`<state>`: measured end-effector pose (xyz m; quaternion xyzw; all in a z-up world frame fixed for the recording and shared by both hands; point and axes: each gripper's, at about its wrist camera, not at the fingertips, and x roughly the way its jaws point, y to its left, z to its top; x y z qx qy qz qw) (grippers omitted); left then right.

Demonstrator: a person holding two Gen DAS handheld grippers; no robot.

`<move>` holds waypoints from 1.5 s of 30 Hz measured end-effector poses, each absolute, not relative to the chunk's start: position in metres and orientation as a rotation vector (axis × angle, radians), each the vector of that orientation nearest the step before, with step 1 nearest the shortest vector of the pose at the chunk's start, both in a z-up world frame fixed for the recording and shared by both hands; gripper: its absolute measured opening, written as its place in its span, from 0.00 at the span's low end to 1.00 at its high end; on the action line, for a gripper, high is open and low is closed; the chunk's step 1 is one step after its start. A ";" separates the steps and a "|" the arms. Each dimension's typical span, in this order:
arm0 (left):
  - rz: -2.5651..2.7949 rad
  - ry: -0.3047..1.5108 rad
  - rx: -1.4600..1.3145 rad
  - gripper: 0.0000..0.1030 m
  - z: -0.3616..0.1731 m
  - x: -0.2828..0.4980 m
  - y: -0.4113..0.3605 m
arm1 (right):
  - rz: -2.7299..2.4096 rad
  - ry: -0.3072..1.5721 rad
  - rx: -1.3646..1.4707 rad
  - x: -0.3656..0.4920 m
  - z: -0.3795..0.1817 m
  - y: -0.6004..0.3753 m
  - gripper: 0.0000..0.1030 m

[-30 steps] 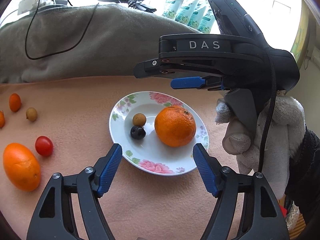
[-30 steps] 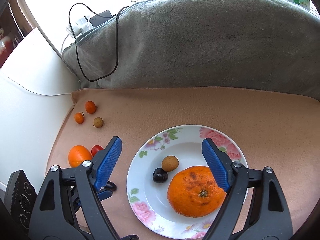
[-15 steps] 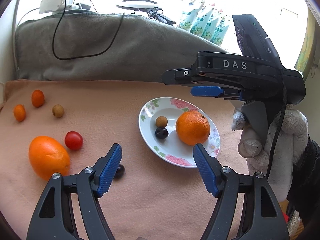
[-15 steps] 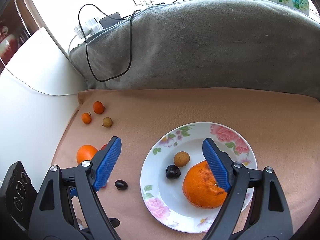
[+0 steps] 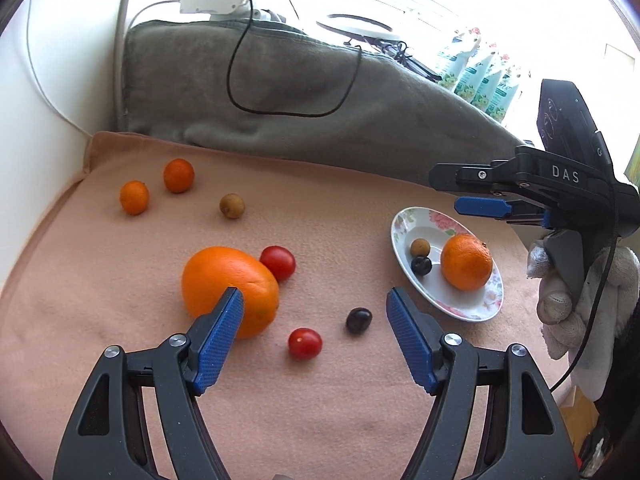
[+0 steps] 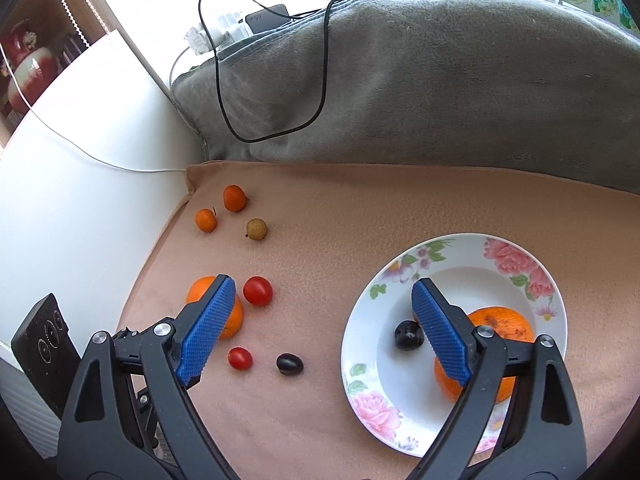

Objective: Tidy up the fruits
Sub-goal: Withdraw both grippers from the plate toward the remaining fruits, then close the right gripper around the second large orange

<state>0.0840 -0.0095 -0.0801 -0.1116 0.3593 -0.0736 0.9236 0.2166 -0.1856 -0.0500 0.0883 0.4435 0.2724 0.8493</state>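
The left gripper (image 5: 314, 308) is held with its blue-padded jaws spread wide and nothing between them, above the peach cloth (image 5: 120, 312). Framed between its fingers in the left wrist view are a small cherry tomato (image 5: 305, 343) and a dark grape (image 5: 358, 320), both lying loose on the cloth. The left finger pad (image 5: 218, 340) overlaps the near side of a large orange (image 5: 228, 288); contact cannot be determined. A larger cherry tomato (image 5: 277, 262) is seen just beside that orange, seemingly touching it. Farther back, two kumquats (image 5: 156, 186) and a longan (image 5: 232, 205) are noted, well apart from the rest. The right gripper (image 6: 320, 322) is likewise held wide apart and empty, over the left rim of the floral plate (image 6: 516, 256). On the plate are recorded a mandarin (image 6: 500, 320), partly hidden behind the right finger, and a dark grape (image 6: 408, 335); a second longan (image 5: 420, 247) is visible on it in the left wrist view only. A gloved hand (image 5: 576, 304) is seen grasping the right gripper's handle. A grey blanket (image 6: 440, 80) with a black cable (image 6: 272, 92) draped over it borders the cloth at the rear.
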 end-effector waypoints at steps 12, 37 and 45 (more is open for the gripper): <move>-0.084 0.776 -0.294 0.72 -0.100 0.083 0.043 | 0.657 0.994 0.210 0.211 -0.060 -0.146 0.90; -0.175 0.826 -0.380 0.72 -0.123 0.102 0.052 | 0.799 1.184 0.259 0.219 -0.099 -0.065 0.90; -0.190 0.841 -0.385 0.72 -0.128 0.106 0.052 | 0.801 1.236 0.293 0.224 -0.116 -0.056 0.81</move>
